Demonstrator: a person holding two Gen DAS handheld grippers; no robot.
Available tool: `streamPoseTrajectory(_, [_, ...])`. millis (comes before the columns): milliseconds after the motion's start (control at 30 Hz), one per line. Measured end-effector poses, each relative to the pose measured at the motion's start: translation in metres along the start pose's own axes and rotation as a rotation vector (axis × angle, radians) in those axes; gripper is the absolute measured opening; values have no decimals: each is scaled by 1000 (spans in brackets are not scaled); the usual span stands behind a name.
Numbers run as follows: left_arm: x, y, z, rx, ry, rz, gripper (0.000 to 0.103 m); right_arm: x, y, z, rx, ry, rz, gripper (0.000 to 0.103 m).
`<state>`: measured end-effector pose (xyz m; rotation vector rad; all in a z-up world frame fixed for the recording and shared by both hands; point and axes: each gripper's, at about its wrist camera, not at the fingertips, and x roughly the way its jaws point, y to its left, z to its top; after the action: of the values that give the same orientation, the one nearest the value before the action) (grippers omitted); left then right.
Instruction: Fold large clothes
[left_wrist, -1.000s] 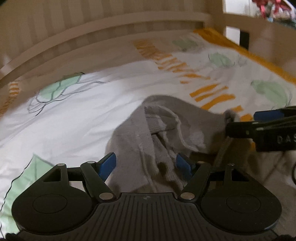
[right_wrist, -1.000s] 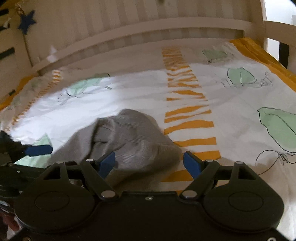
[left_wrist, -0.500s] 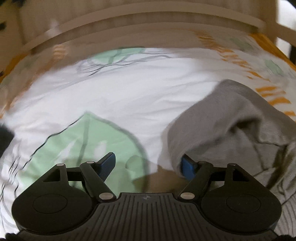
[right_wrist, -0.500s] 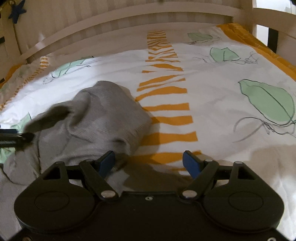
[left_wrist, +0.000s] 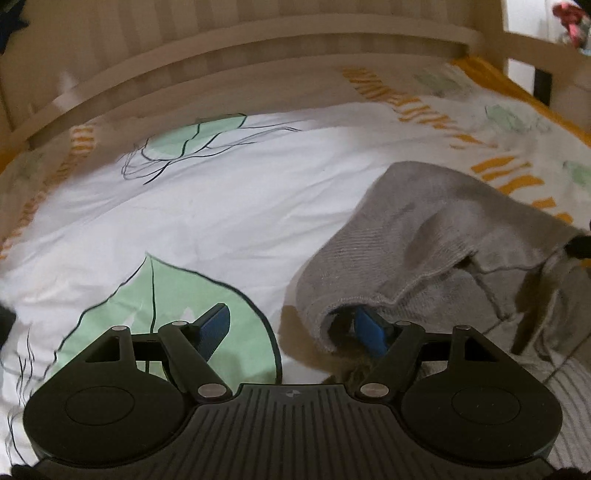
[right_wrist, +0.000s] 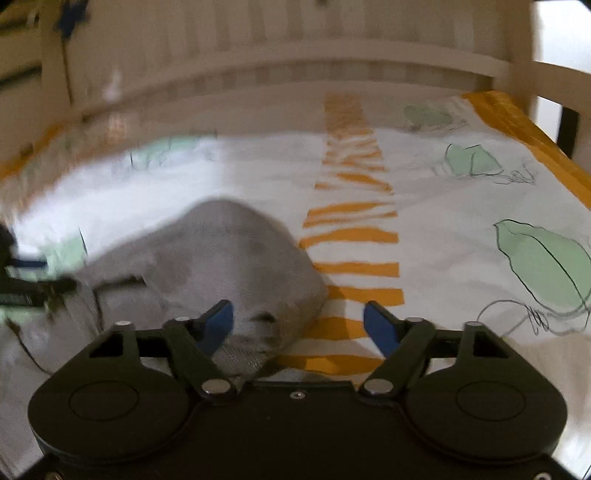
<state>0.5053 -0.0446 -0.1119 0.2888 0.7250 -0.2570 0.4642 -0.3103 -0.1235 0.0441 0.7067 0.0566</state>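
The grey garment (left_wrist: 436, 236) was heaped on the bed (left_wrist: 221, 206). The left claw (left_wrist: 295, 328) was held apart; the right claw (right_wrist: 301, 325), just narrowing, was still spread, garment edge between.

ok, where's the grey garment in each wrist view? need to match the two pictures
Left wrist: grey garment fills the right half, its hem draped over the left gripper's right finger.
Right wrist: it sits lower left of centre, its near edge between the open fingers of the right gripper, which have just been closing.
Shared landmark: the orange striped band on the sheet, right of the garment.
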Motion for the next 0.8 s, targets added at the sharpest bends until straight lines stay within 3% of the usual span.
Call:
streamPoseTrajectory(67, [8, -4, 3, 41, 4, 19, 73, 12, 7, -1, -59, 49, -19, 64])
streamPoseTrajectory(200, [20, -9, 11, 122, 7, 44, 71, 22, 10, -2, -115, 68, -37, 62])
streamPoseTrajectory(267, [23, -6, 18, 105, 2, 34, 51, 25, 10, 2, -132, 66, -37, 58])
streamPoseTrajectory(300, [24, -2, 24, 71, 6, 15, 31, 27, 11, 4, -148, 69, -38, 51])
streamPoseTrajectory(333, [23, 4, 29, 29, 3, -2, 24, 30, 11, 7, -159, 79, -36, 15])
streamPoseTrajectory(433, [5, 24, 48, -123, -86, -45, 24, 27, 11, 25, -143, 33, -11, 13])
streamPoseTrajectory(567, [-24, 33, 44, -154, -217, -62, 27, -8, 6, 43, -83, -152, 44, 13])
streamPoseTrajectory(667, [-21, 33, 21, -134, -155, -94, 27, -15, 3, 29, -100, -174, 72, 13])
streamPoseTrajectory(800, [-4, 29, -17, -32, -11, -114, 35, 7, -7, -10, -143, -35, 37, 13])
